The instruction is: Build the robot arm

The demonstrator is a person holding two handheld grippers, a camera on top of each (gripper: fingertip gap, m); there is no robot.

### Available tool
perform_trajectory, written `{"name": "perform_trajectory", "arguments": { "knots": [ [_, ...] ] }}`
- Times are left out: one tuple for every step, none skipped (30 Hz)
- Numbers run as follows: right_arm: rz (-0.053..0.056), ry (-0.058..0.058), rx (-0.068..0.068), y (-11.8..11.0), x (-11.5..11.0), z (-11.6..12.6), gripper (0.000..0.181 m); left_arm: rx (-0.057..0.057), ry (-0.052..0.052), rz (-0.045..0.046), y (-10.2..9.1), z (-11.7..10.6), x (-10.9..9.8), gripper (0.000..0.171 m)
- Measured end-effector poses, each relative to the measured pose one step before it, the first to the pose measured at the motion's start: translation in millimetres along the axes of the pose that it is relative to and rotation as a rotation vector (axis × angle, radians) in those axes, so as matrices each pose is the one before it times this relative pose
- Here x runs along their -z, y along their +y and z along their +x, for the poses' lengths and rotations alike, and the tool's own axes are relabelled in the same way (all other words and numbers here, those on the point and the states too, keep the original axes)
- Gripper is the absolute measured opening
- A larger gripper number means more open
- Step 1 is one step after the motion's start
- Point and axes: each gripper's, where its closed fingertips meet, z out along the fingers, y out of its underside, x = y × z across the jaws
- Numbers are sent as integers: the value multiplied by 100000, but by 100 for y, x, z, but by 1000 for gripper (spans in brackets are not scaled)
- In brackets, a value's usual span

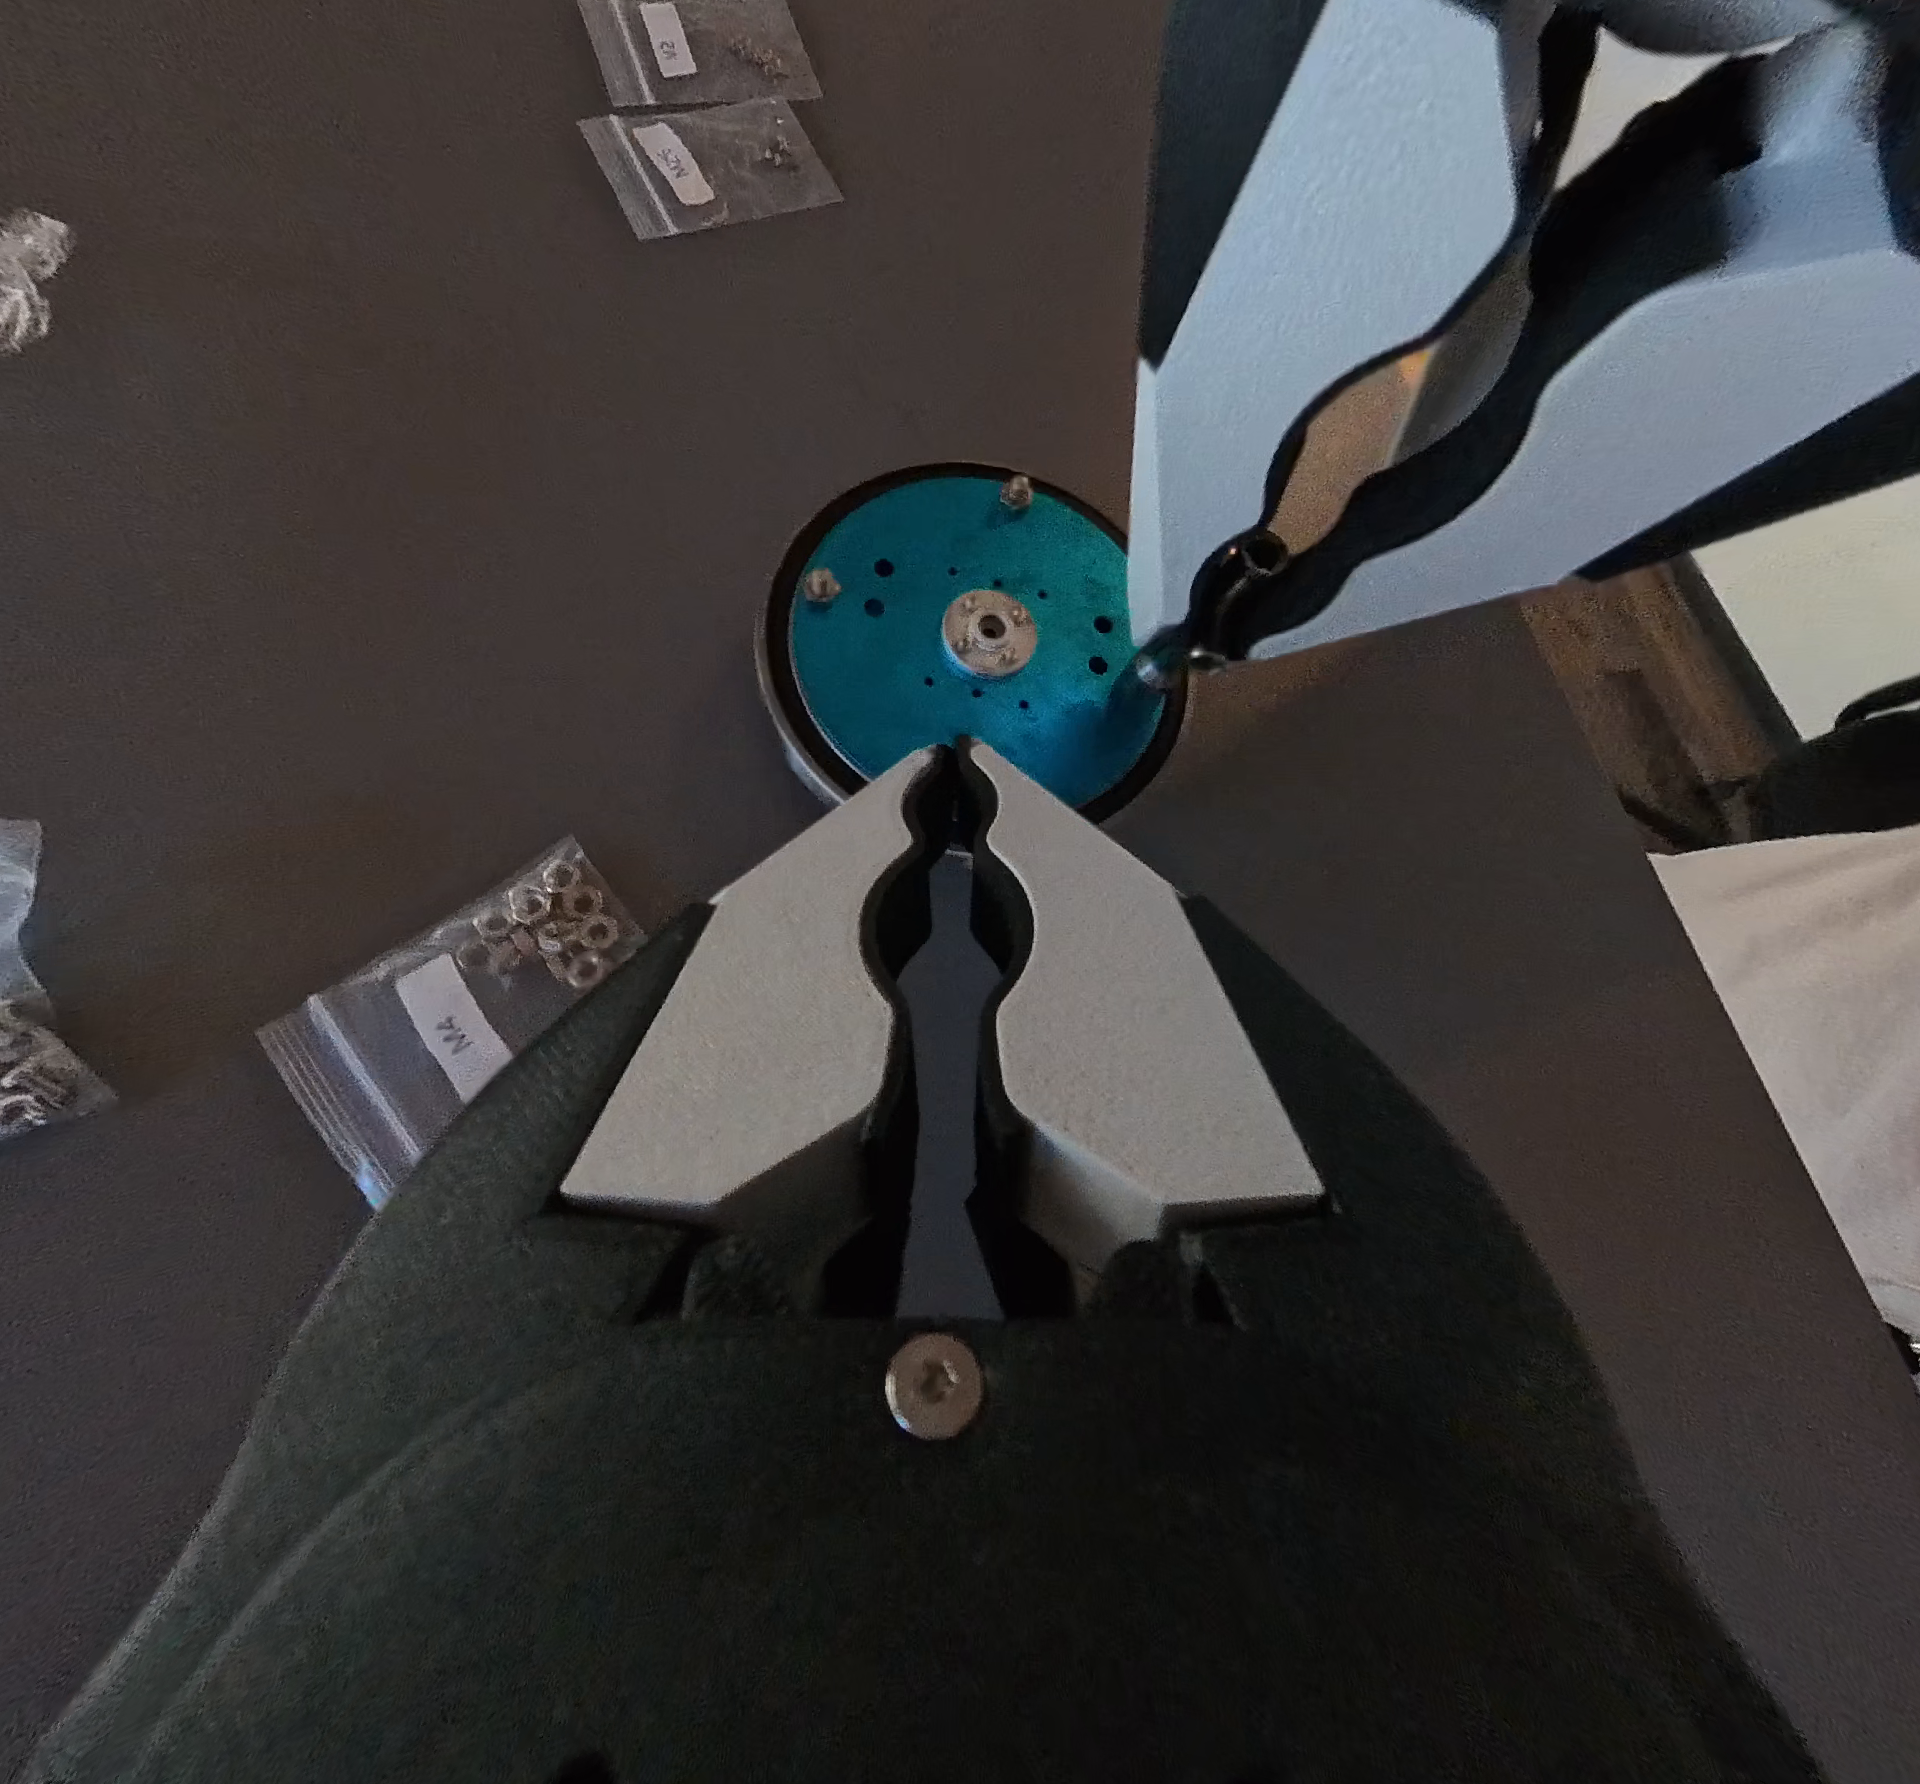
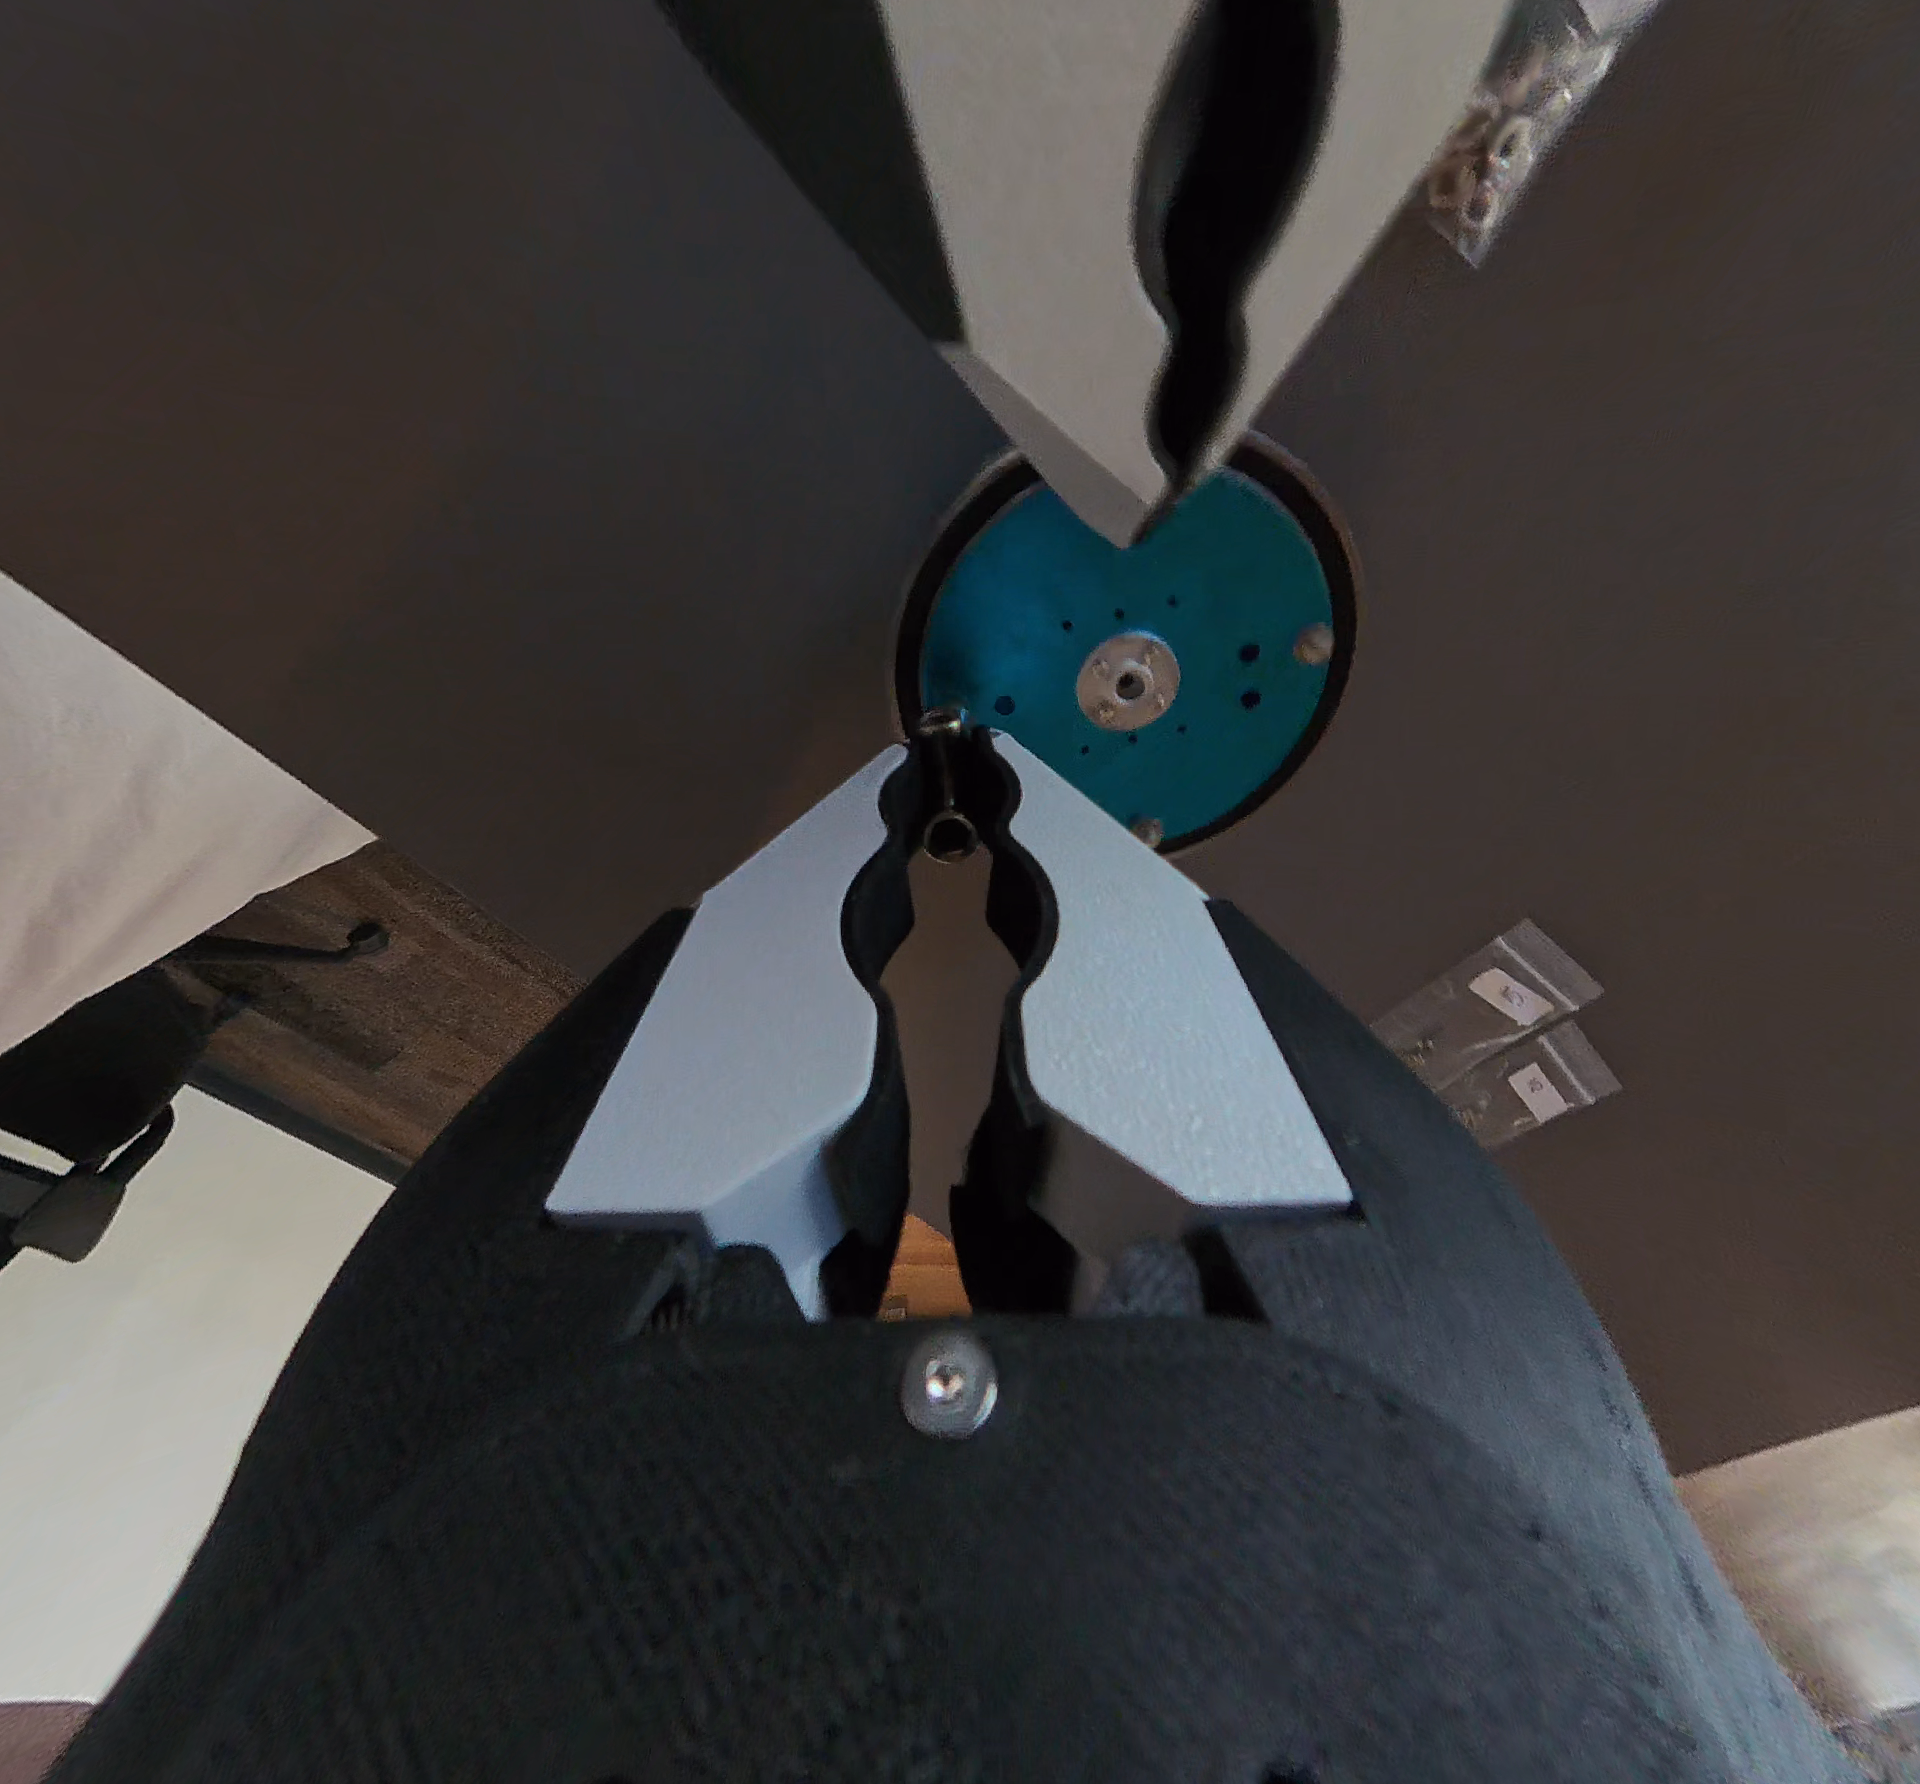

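**Fingers at the blue disc, standoff at its rim**

Fingertips of the right gripper (image 2: 951, 778) pinch a small black standoff (image 2: 948, 794) on the blue disc (image 1: 956, 591); the left gripper (image 1: 958, 747), nearly closed, holds its near edge. Two metal posts (image 1: 1016, 491) already stand there; other holes remain bare. Clear bags (image 1: 707, 108) hold tiny hardware, another bag (image 1: 499, 976) nuts

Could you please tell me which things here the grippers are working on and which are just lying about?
In use: blue disc, left gripper shut at its rim; small black tube in the right gripper, tip on a silver stud.
Lying about: bag of nuts; two small labelled bags.
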Motion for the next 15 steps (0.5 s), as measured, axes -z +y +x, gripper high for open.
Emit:
{"name": "perform_trajectory", "arguments": {
  "knots": [
    [-179, 703, -924, 128, -2, 194, 8, 1236, -21, 580, 135, 169, 125, 0],
    [130, 32, -799, 97, 4, 136, 8, 796, -291, 689, 107, 183, 93, 0],
    [391, -637, -594, 85, -4, 76, 8, 427, -498, 575, 108, 223, 69, 0],
    [862, -701, -497, 65, -4, 89, 8, 909, -623, 573, 85, 192, 55, 0],
    [952, -763, -1027, 66, -9, 132, 8, 736, -349, 608, 67, 200, 25, 0],
    [1097, -761, -1188, 49, -6, 167, 8, -71, -121, 625, 71, 193, 26, 0],
    [1456, -691, -1303, 11, 5, 209, 8, 163, -176, 782, 48, 151, -19, 0],
    [1181, -1043, -2313, 8, 7, 196, 8, 1094, 228, 671, 46, 165, -82, 0],
    [394, -1217, -3192, 60, 5, 222, 8, 1127, 748, 611, 29, 226, -123, 0],
    [178, -1082, -3445, 49, 6, 228, 8, 965, 647, 486, 14, 219, -136, 0],
    [299, -1041, -3105, -15, 10, 194, 8, 684, 461, 615, -24, 210, -172, 0],
    [-180, -892, -3131, 10, 5, 180, 8, 10, 4, 764, -64, 188, -162, 0],
    [-507, -526, -3091, 10, 18, 206, 8, -694, -238, 721, -80, 165, -180, 0],
    [-569, 53, -2418, 1, 17, 217, 8, -412, -303, 509, -84, 144, -163, 0],
    [-644, 281, -2054, 9, 7, 183, 8, -294, -29, 425, -79, 129, -105, 0]
  ]
}}
